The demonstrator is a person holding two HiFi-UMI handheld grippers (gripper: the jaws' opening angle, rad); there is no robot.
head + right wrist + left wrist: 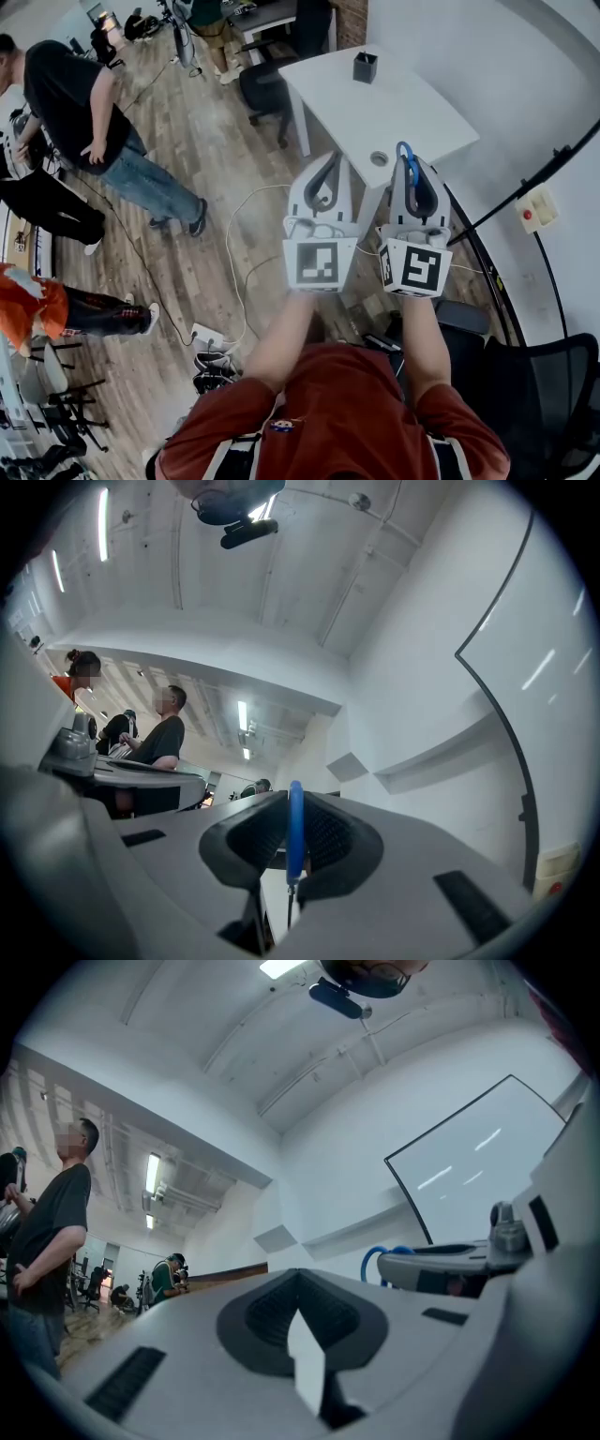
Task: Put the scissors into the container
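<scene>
The scissors [410,175] have blue handles, and my right gripper [410,155] is shut on them, a handle loop sticking out past the jaw tips. In the right gripper view the blue handle [295,829] stands edge-on between the closed jaws of that gripper [292,799]. My left gripper [330,157] is beside it, shut with nothing in it, its jaw tips meeting [298,1279]. Both are held up in the air, short of the white table [412,112]. The black container [365,67] stands at the table's far end. The right gripper's blue handle [373,1260] also shows in the left gripper view.
A round cable hole [379,158] is in the table's near edge. A black chair [264,89] stands left of the table. People [84,112] stand on the wooden floor at left. A mesh office chair [553,394] is at lower right, by the wall.
</scene>
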